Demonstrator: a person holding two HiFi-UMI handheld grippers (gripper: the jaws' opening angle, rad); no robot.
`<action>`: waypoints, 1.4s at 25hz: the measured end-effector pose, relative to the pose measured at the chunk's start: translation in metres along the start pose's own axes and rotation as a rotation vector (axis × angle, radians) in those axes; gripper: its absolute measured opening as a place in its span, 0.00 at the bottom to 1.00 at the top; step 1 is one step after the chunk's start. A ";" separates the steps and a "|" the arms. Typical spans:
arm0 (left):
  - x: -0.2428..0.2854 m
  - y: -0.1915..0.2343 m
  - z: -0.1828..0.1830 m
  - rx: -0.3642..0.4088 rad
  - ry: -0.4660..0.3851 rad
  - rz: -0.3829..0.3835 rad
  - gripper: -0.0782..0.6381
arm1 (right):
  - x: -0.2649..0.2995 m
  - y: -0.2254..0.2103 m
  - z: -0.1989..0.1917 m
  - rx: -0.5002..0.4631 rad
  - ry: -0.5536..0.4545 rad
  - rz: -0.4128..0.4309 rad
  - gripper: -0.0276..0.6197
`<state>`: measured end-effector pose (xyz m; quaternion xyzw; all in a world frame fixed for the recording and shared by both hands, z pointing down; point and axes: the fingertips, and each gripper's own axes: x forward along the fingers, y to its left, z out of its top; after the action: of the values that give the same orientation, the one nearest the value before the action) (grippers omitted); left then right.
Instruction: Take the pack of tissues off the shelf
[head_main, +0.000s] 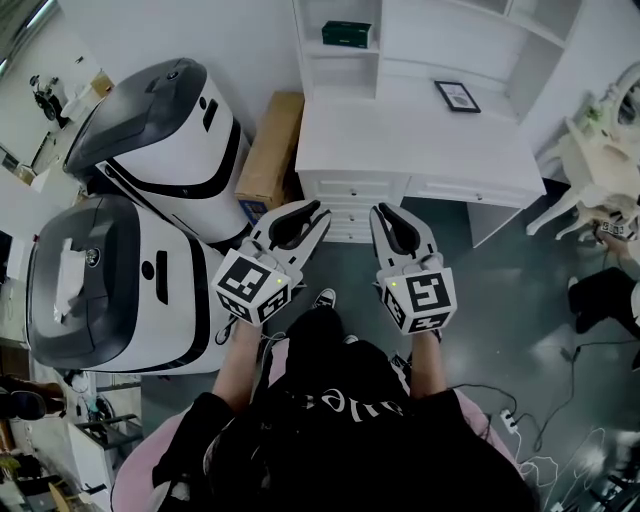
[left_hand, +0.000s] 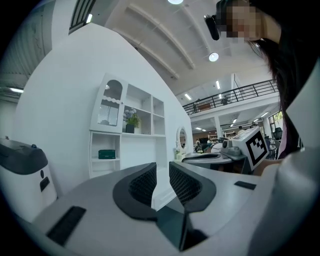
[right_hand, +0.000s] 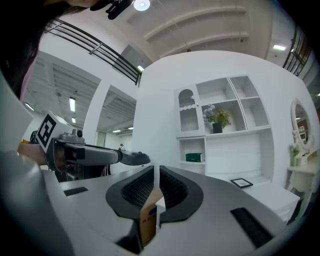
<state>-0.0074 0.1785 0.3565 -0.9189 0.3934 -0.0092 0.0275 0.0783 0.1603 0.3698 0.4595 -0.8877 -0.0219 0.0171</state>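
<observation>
Tissue pack (head_main: 346, 33): dark green, boxy, on white shelf (head_main: 318, 48); left claw (head_main: 318, 210), right claw (head_main: 380, 211) pressed together, empty.

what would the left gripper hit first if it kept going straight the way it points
The left gripper would likely meet the white desk's drawer front first, though depth is unclear.

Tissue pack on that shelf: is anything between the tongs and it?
Nothing visible does. The green tissue pack sits alone in an open shelf compartment above the white desk. The picture frame lies on the desk, off to the right. The left tongs and right tongs hang shut before the desk.
</observation>
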 end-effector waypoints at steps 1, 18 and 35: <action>0.000 0.001 -0.001 0.003 0.006 0.002 0.23 | 0.000 -0.001 -0.001 0.003 0.000 0.001 0.14; 0.058 0.036 -0.007 0.019 0.032 -0.025 0.23 | 0.048 -0.048 -0.010 0.030 0.013 -0.020 0.14; 0.175 0.224 -0.034 -0.056 0.039 -0.097 0.23 | 0.231 -0.123 -0.032 0.050 0.126 -0.116 0.14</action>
<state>-0.0495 -0.1038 0.3767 -0.9371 0.3487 -0.0173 -0.0062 0.0465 -0.0999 0.3974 0.5107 -0.8572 0.0285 0.0602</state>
